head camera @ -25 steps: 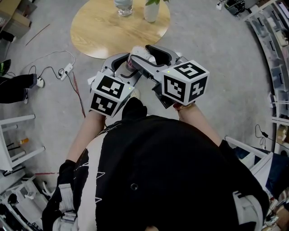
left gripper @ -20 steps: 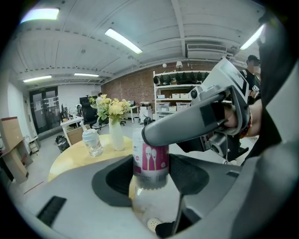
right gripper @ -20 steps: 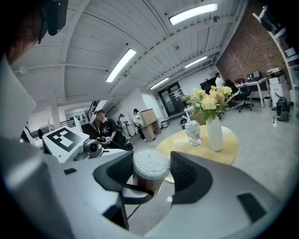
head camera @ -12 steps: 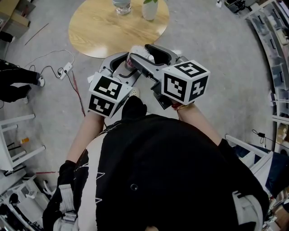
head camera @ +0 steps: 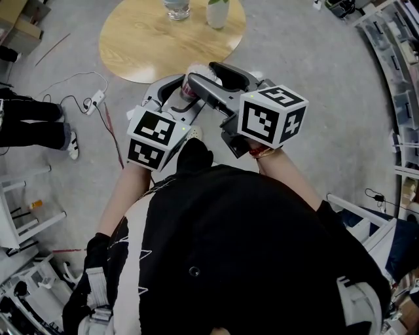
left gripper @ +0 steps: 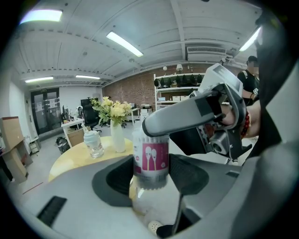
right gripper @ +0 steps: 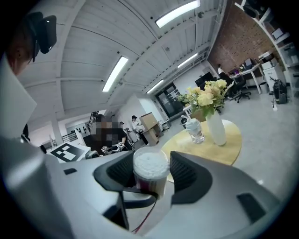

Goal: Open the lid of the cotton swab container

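The cotton swab container [left gripper: 150, 158], a clear tube with a pink label, stands upright between the jaws of my left gripper [left gripper: 150, 173], which is shut on its lower body. My right gripper [right gripper: 150, 176] reaches in from the right and is shut on the container's top [right gripper: 150, 164], where white swab tips show. In the left gripper view a grey jaw of the right gripper lies across that top. Seen from the head, both grippers meet at the container [head camera: 194, 80] in front of my chest, above the floor, with the left gripper [head camera: 181, 91] beside the right gripper [head camera: 211, 77].
A round wooden table [head camera: 150, 46] lies just beyond the grippers, with a white vase [head camera: 218, 13] and a glass jar [head camera: 177, 8] on it. Cables [head camera: 85, 98] run over the floor at left, where a person's legs [head camera: 39, 127] stand. Shelving [head camera: 399, 78] lines the right side.
The right gripper's marker cube has rolled and risen a little while the left gripper and the container stayed put. At the far left the person's legs have stepped further into view.
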The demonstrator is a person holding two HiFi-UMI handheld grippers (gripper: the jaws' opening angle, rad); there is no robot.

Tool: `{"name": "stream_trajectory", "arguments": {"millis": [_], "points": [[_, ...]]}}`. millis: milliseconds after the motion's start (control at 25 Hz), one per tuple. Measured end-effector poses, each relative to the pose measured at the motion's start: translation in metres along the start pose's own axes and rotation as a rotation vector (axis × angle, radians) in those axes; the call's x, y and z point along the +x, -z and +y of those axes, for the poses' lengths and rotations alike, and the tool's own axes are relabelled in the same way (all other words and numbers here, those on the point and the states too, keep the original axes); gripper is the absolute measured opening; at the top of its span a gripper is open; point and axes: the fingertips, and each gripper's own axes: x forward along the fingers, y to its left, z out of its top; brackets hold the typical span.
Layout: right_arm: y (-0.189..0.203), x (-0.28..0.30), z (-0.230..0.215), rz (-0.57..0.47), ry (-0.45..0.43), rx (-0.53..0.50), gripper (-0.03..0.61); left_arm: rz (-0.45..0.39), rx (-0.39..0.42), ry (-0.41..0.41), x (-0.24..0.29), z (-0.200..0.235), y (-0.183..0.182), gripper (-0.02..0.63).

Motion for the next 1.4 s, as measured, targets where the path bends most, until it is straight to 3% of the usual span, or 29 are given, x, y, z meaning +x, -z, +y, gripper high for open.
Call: {"name": "stream_trajectory", "arguments": {"millis": [280,480,640,880,1400], "points": [[-0.002,0.0,0.001,-0.002,-0.025,0.03,0.247,-0.026,0.012,-0.006,-0.002,0.001,-0.002,0.249],[-0.01,-0.006,0.002,-0.044,-0.084,0.155,0.247,-0.058,-0.036,0.005,-0.005,-0.002,-0.004,0.247],[-0.009,-0.009,0.004,-0.049,-0.096,0.182,0.247,-0.062,-0.026,0.004,-0.007,-0.004,-0.004,0.247],[-0.013,-0.01,0.011,-0.087,-0.174,0.322,0.25,-0.107,-0.051,0.013,-0.01,-0.004,-0.006,0.247],[-0.023,-0.008,0.01,-0.148,-0.24,0.429,0.25,-0.131,-0.066,-0.004,-0.013,0.002,-0.009,0.247]]}}
